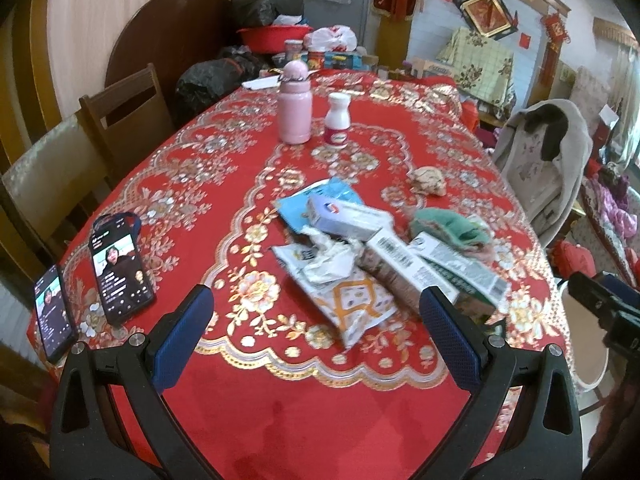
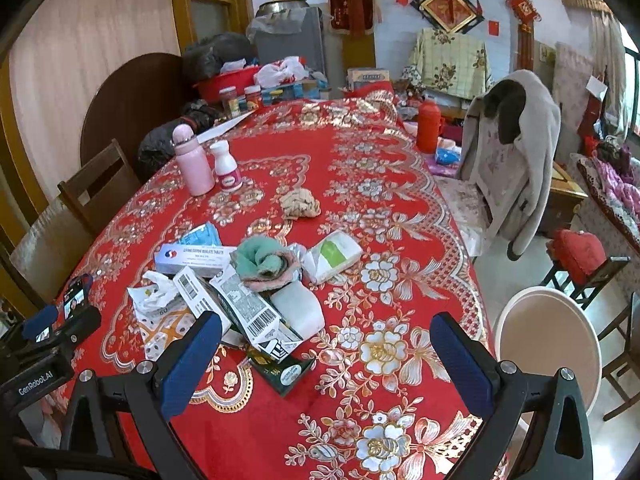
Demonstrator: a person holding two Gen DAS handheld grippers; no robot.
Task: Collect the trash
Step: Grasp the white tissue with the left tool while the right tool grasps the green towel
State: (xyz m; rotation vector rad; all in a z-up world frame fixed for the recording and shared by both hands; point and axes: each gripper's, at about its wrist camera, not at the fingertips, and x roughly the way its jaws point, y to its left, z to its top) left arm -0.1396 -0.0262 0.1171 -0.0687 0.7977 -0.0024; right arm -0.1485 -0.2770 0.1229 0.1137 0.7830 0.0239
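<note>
Both the left gripper (image 1: 316,316) and right gripper (image 2: 326,344) hang wide open and empty above the trash pile (image 1: 360,248), which lies uncollected mid-table; the task appears barely begun. Red floral tablecloth (image 1: 192,168); white bin (image 2: 548,344) stands beside the table in a cluttered room.

We cannot read the print on the white medicine box (image 2: 192,259), and the green cloth (image 2: 262,264) hides part of the trash pile (image 1: 360,256).
</note>
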